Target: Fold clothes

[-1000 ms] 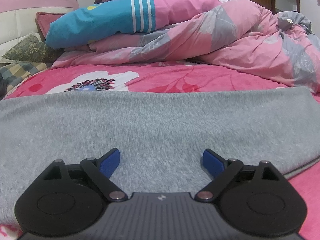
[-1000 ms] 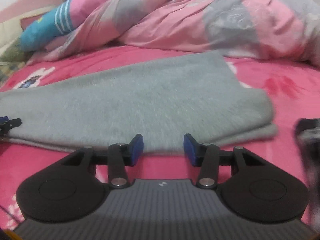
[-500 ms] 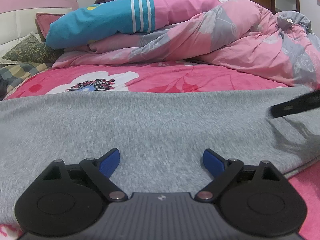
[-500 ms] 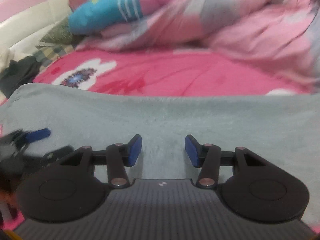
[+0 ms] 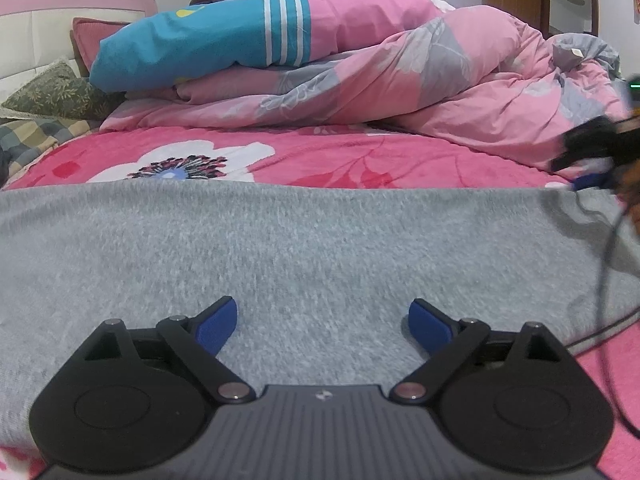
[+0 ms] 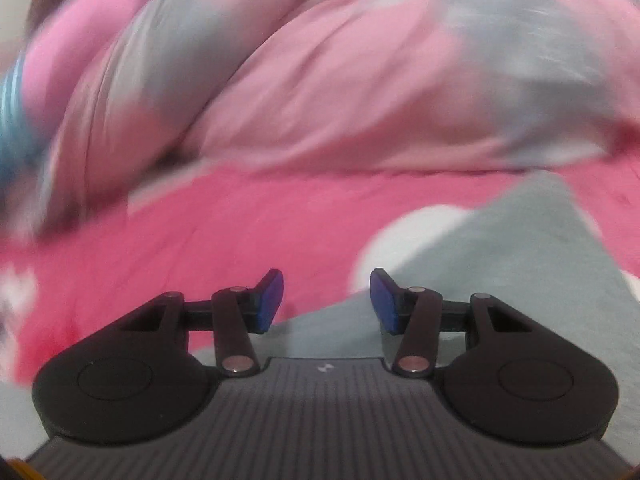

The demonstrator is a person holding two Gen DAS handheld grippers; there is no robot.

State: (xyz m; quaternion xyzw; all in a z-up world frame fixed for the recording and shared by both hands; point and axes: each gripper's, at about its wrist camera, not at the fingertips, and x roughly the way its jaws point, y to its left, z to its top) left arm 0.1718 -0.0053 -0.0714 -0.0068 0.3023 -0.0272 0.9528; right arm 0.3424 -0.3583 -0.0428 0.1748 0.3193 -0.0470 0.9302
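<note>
The grey garment (image 5: 304, 248) lies spread flat on the bed (image 5: 360, 160), a broad fuzzy band running side to side across the left wrist view, its long axis across the bed and its far edge a straight line against the pink flowered bedcover. It looks laid out this way so that one end can be carried over the other. In the blurred right wrist view a corner of the same cloth (image 6: 520, 248) points up and away like a wedge, with bare bedcover to its left. The left tongs (image 5: 322, 320) hover low over the near middle of the garment, blue pads spread wide and gripping nothing; placed there they could pin the cloth or mark a fold line, though that is my reading. The right tongs (image 6: 326, 300) stand partly spread at the garment's edge with nothing pinched between them, one pad over bedcover, the other over grey cloth, likely lining up on that corner. From the left wrist view they appear dark and smeared at the garment's right end (image 5: 592, 152), a thin cable trailing below. Beyond, a rumpled pink and grey quilt (image 5: 440, 92) and a blue striped pillow (image 5: 200, 48) are heaped toward the headboard, clear of the working space.
</note>
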